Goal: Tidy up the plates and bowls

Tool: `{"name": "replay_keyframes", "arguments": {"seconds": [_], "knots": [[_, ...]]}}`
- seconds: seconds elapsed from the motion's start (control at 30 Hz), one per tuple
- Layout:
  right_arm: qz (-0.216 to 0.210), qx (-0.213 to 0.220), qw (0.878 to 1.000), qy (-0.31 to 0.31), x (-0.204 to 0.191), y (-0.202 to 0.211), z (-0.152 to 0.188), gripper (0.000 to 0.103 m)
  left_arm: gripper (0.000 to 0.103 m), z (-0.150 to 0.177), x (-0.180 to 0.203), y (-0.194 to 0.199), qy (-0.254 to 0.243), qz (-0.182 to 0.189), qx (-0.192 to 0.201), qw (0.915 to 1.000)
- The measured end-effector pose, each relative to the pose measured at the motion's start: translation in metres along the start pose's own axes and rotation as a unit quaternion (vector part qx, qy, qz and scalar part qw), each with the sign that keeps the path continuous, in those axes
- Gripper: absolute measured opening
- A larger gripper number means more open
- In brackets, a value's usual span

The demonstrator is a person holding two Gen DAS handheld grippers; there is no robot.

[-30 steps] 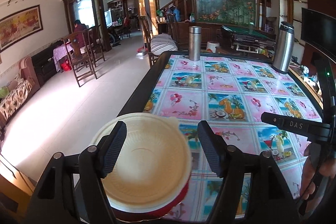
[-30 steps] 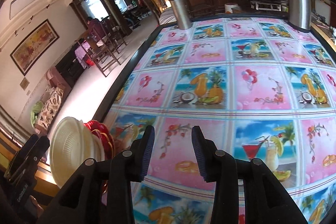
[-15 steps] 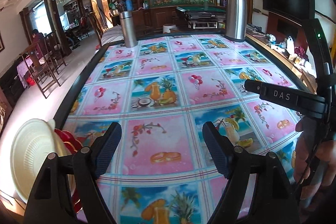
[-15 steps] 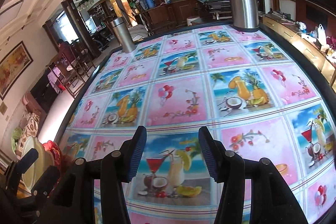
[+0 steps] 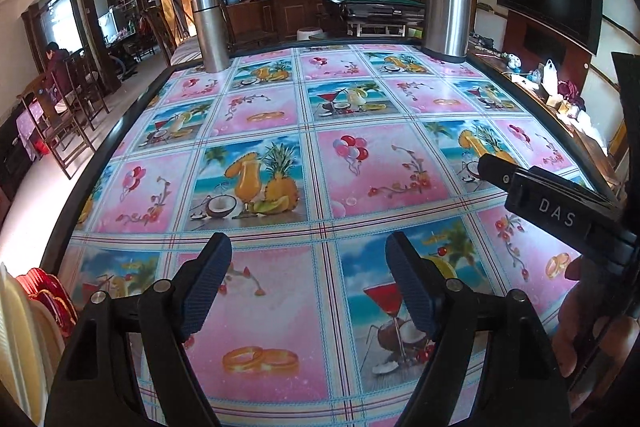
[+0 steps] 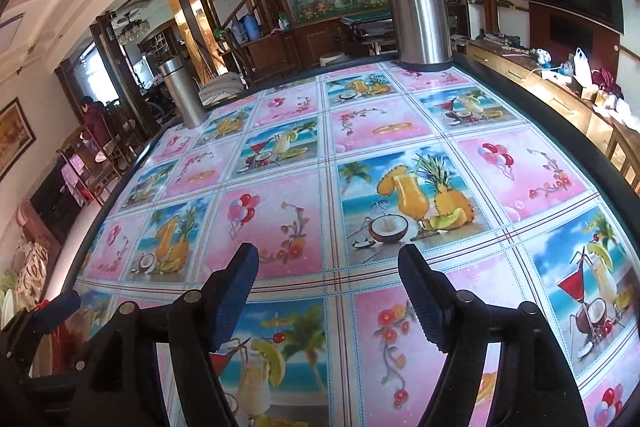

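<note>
**At the worktop's near left edge: dishes stacked, both grippers empty**

Over the patterned worktop (image 5: 320,163), angled down, left gripper (image 5: 308,287) with fingers (image 5: 206,287) spread wide and nothing between them but printed cloth. Same for the right gripper (image 6: 328,297): jaws opening at this moment, fingers (image 6: 236,297) apart, no dish in the gap. Likely readied that way for a wide rim, since a plate edge needs a broad mouth to slide into.

Pushed to the near left corner, partly cut off by the frame, a stack of pale ribbed plates (image 5: 18,343) standing on edge or steeply tilted, with red bowls (image 5: 50,301) just behind and touching; which one leans on which cannot be told. Seen again as a sliver at the far left of the right wrist view. Probably gathered there to keep the sorted pile compact and out of the working area.

Far end of the cloth: a slim steel flask (image 5: 210,33) and a larger steel thermos (image 5: 446,1), upright and well apart, clear of any reach toward the dishes.

Right side of the left wrist view: a hand (image 5: 592,331) wrapped round the other gripper's handle, held alongside, presumably so both tools can approach the stack together.
</note>
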State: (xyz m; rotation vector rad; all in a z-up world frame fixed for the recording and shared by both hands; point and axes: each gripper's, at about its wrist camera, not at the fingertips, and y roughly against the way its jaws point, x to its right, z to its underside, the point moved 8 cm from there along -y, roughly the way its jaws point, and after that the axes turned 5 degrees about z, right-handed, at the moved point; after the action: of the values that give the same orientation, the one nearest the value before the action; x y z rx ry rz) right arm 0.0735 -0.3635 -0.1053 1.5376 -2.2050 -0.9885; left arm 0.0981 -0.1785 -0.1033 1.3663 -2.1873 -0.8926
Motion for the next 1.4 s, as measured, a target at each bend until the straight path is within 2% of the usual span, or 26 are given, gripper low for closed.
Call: {"name": "replay_keyframes", "arguments": {"seconds": [0.23,0.7,0.93,1.17,1.4], "knots": [[0.022,0.017,1.0,-0.005,0.008,0.002,-0.003,0.075,0.08,0.003,-0.005,-0.011,0.006,-0.004,-0.005,1.0],[0.03,0.032,0.999,-0.019,0.015,0.005,-0.004,0.075,0.08,0.01,-0.015,0.015,0.021,-0.006,0.01,0.9997],[0.003,0.075,0.997,-0.008,0.003,0.024,-0.009,0.075,0.08,0.007,-0.027,0.057,0.019,-0.028,0.048,0.9983],[-0.046,0.109,0.992,-0.046,-0.008,0.058,-0.006,0.075,0.083,0.011,-0.056,0.096,0.03,-0.058,0.069,0.9954],[-0.11,0.129,0.985,-0.02,-0.061,0.101,0.005,0.075,0.083,0.022,-0.103,0.132,0.064,-0.1,0.092,0.9886]]}}
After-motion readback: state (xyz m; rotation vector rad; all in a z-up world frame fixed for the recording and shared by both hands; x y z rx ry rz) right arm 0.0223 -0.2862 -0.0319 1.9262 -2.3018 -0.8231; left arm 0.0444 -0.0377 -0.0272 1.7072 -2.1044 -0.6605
